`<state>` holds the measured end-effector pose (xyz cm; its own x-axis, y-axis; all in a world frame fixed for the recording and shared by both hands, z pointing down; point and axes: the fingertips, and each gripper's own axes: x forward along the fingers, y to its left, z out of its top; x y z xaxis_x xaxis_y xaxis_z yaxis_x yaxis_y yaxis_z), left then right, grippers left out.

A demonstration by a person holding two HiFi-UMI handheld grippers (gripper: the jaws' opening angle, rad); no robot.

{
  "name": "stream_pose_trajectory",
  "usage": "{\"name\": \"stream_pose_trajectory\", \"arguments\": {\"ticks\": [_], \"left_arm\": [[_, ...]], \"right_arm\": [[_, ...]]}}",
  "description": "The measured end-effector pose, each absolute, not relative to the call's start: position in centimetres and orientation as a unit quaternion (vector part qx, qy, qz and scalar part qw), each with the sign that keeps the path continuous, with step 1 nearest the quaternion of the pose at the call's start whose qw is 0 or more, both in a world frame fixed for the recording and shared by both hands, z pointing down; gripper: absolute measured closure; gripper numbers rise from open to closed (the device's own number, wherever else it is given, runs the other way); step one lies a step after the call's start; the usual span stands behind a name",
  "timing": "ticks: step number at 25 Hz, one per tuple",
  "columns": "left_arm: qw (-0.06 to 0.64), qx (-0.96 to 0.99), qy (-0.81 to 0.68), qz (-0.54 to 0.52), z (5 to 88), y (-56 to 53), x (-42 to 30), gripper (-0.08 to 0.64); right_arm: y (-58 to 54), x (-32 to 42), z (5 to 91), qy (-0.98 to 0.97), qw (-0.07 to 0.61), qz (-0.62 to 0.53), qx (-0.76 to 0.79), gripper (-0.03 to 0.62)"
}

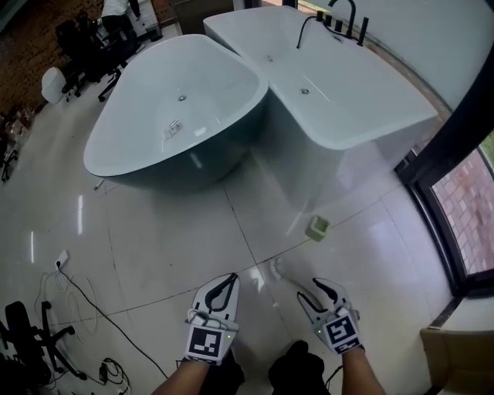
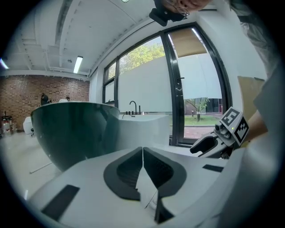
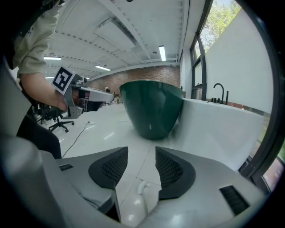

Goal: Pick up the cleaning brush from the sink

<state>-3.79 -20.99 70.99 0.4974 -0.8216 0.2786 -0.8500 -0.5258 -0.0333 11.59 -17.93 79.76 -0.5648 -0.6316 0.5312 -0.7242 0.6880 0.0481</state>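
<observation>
Dark-green tub (image 1: 210,165); white tub (image 1: 340,166); black faucet (image 1: 353,21); white brush (image 1: 276,269); pale-green sponge (image 1: 317,227).

The oval bathtub (image 1: 177,116) stands just left of the rectangular bathtub (image 1: 340,100), and a faucet (image 1: 343,17) sits on the rectangular bathtub's far rim. On the floor before it lies a sponge (image 1: 317,227). The cleaning brush (image 1: 279,271) lies farther out. A window (image 1: 463,202) runs along its right.

White left claw (image 1: 231,278) and right claw (image 1: 315,290), black ribbed pads (image 3: 109,168), square-marker cubes (image 1: 208,342).
</observation>
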Motion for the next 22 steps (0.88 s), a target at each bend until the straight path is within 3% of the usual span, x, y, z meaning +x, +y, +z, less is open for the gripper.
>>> {"name": "stream_pose_trajectory", "arguments": {"ticks": [6, 11, 22], "left_arm": [[0.035, 0.872, -0.466, 0.146, 84.2, -23.8, -3.8, 0.543], [0.035, 0.869, -0.465, 0.166, 92.3, -26.1, -3.6, 0.541], [0.052, 0.878, -0.453, 0.144, 94.6, -28.0, -2.0, 0.541]], "right_arm": [[-20.7, 10.0, 100.4, -0.893, 0.281, 0.087, 0.342, 0.397], [-21.6, 10.2, 112.4, -0.889, 0.309, 0.103, 0.320, 0.397], [-22.7, 12.2, 128.2, -0.866, 0.386, 0.150, 0.282, 0.385]]}}
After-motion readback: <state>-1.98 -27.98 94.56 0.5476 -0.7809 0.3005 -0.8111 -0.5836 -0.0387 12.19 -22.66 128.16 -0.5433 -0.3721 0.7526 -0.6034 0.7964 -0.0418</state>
